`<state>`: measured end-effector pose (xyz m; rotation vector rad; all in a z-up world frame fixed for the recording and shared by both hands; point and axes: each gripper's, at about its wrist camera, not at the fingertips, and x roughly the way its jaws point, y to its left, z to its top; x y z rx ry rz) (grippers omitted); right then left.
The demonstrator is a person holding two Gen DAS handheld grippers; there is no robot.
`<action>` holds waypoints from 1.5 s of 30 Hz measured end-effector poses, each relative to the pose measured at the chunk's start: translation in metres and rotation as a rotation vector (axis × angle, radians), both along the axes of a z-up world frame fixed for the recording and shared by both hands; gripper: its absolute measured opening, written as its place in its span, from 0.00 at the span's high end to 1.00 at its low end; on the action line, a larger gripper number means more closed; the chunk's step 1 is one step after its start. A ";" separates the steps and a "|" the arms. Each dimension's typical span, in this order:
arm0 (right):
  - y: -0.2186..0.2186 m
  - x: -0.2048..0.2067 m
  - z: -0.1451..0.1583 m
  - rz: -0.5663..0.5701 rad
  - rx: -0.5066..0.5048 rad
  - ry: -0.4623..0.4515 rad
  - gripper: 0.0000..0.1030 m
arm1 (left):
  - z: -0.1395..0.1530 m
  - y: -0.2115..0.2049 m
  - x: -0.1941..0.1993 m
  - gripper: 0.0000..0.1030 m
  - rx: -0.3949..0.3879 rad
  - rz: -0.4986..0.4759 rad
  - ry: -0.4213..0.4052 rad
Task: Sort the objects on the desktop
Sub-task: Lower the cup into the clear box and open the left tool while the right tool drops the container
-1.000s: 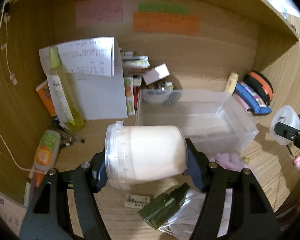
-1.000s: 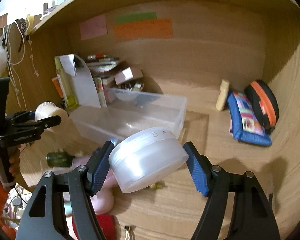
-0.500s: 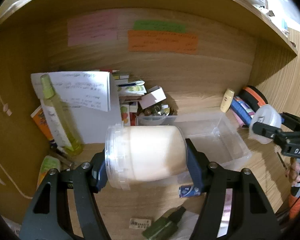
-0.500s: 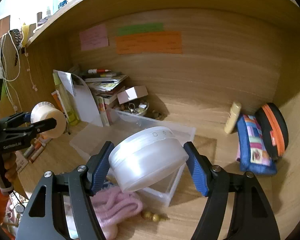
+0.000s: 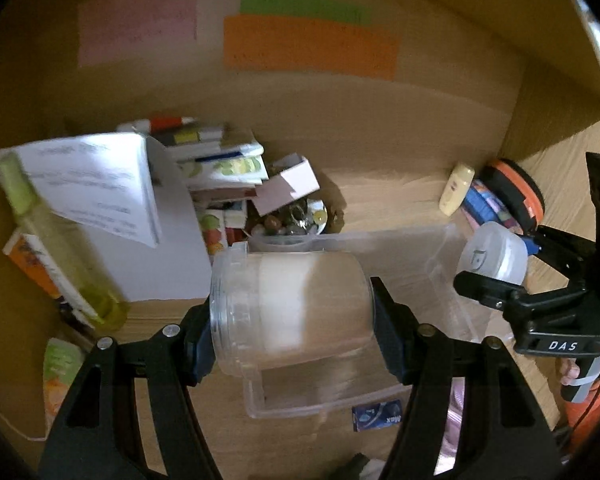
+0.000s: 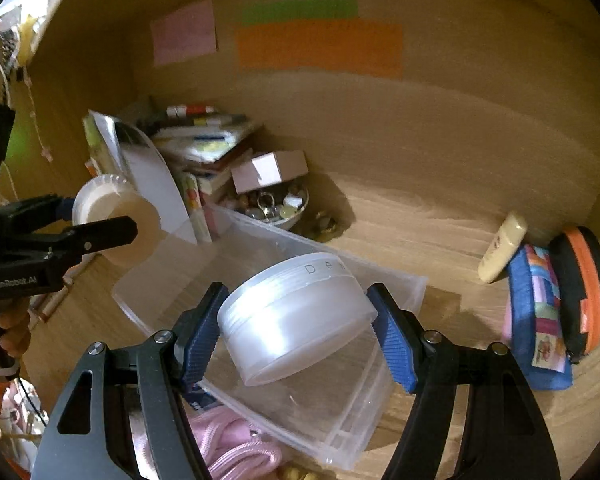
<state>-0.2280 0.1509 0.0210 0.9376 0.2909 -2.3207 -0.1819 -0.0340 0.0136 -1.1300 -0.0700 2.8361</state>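
Jar (image 5: 300, 312) w/o lid, clamped sideways in left gripper (image 5: 292, 328) above clear bin (image 5: 452, 264) mid-desk; lid (image 6: 296, 316) pinched in right gripper (image 6: 296, 328). Both prob light, stiff, slick plastic; grip across flat walls

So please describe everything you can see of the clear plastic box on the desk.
The clear plastic box is a shallow rectangular bin of transparent plastic, open on top, and looks empty. It rests flat on the wooden desk, in front of a bowl of trinkets. A pink fabric item lies at its near edge. Both held containers hang in front of it.
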 end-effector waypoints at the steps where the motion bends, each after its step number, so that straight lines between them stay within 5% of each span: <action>1: -0.002 -0.005 -0.004 0.002 0.010 -0.011 0.34 | -0.005 0.001 -0.005 0.36 -0.001 -0.006 -0.014; 16: -0.025 -0.047 -0.057 0.029 0.226 -0.137 0.34 | -0.057 0.007 -0.056 0.36 0.000 -0.105 -0.190; 31: -0.044 -0.049 -0.074 0.084 0.411 -0.174 0.34 | -0.081 0.033 -0.069 0.36 -0.155 -0.156 -0.234; 45: -0.040 -0.046 -0.068 0.073 0.463 -0.187 0.33 | -0.085 0.036 -0.069 0.35 -0.187 -0.171 -0.247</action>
